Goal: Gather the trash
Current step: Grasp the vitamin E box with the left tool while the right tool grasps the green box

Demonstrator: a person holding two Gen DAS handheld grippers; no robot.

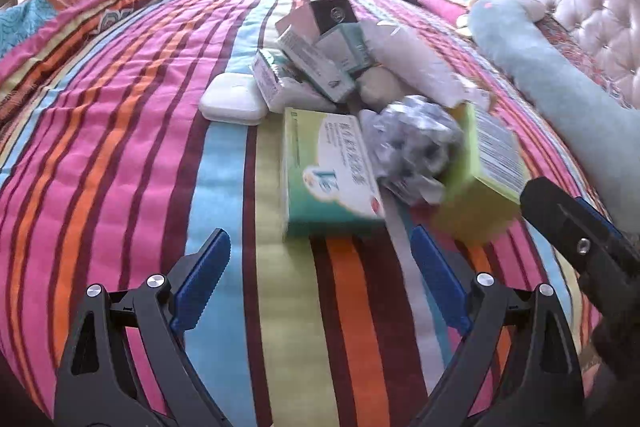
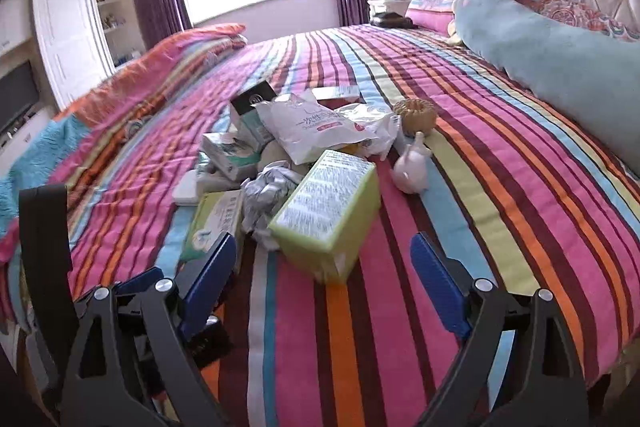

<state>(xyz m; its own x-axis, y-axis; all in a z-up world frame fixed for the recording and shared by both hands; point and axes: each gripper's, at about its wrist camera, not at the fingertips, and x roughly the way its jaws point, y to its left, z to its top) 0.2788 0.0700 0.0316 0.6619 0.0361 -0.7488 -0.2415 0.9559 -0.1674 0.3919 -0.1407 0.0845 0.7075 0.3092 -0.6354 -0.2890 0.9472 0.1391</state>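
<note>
Right wrist view: the trash pile (image 2: 296,163) sits heaped mid-bed on the striped bedspread (image 2: 500,163), gathered for easy pickup. The right gripper (image 2: 324,279) and left gripper (image 1: 320,283) hover near it, both released and empty, a lime box (image 2: 328,211) closest.

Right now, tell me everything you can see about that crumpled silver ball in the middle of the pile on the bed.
The crumpled silver ball looks like foil or shiny wrapping, wadded into a loose, creased lump with grey and white folds. It lies on the striped bedspread, wedged between the flat green box and the tilted lime-green box, apparently touching both. Smaller cartons and a white bag lie just behind it. Neither gripper touches it.
</note>
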